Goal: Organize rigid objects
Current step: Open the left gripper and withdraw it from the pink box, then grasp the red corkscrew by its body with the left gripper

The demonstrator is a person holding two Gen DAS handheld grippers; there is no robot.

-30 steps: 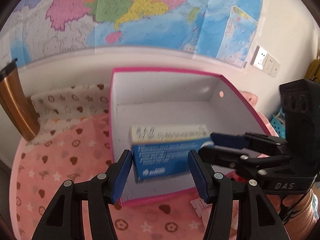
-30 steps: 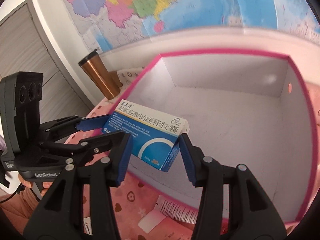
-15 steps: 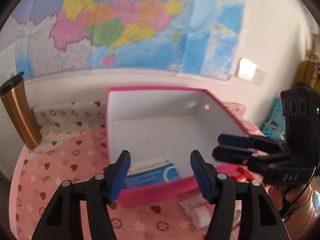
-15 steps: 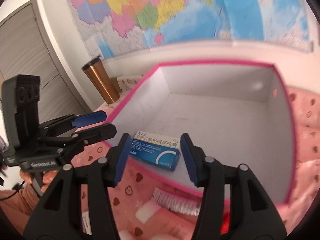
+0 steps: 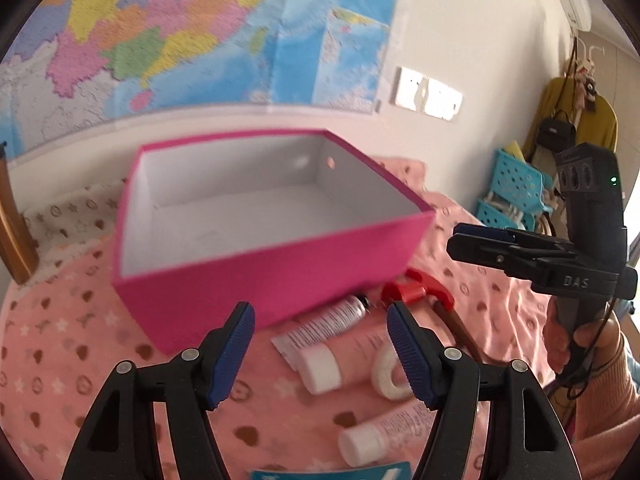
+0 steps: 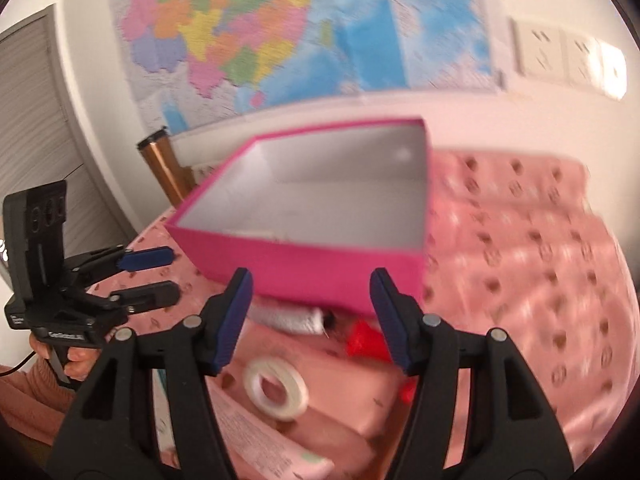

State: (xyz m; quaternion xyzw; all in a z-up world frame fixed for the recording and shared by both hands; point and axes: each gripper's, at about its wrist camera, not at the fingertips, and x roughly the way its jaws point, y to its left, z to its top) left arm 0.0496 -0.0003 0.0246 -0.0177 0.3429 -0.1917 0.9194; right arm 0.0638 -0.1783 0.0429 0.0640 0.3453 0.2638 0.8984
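A pink box point(image 5: 276, 276) with a white inside stands on the pink cloth; it also shows in the right wrist view point(image 6: 320, 264). The blue medicine box is hidden behind its front wall. My left gripper point(image 5: 320, 344) is open and empty, in front of the box. My right gripper point(image 6: 310, 312) is open and empty too; it shows at the right in the left wrist view point(image 5: 472, 240). In front of the box lie a silver-white tube point(image 5: 324, 324), a pink tube with a white cap point(image 5: 332, 360), a white tape ring point(image 6: 276, 390) and a red-headed tool point(image 5: 420, 292).
Another white-capped tube point(image 5: 384, 436) and a teal-edged packet point(image 5: 332, 472) lie near the front. A copper tumbler point(image 6: 164, 168) stands at the back left. A wall with a map is behind; blue baskets point(image 5: 516, 192) stand to the right.
The right gripper let go of the blue medicine box, which lay in the pink box. Both grippers then pulled back and up, so the loose things in front came into view.
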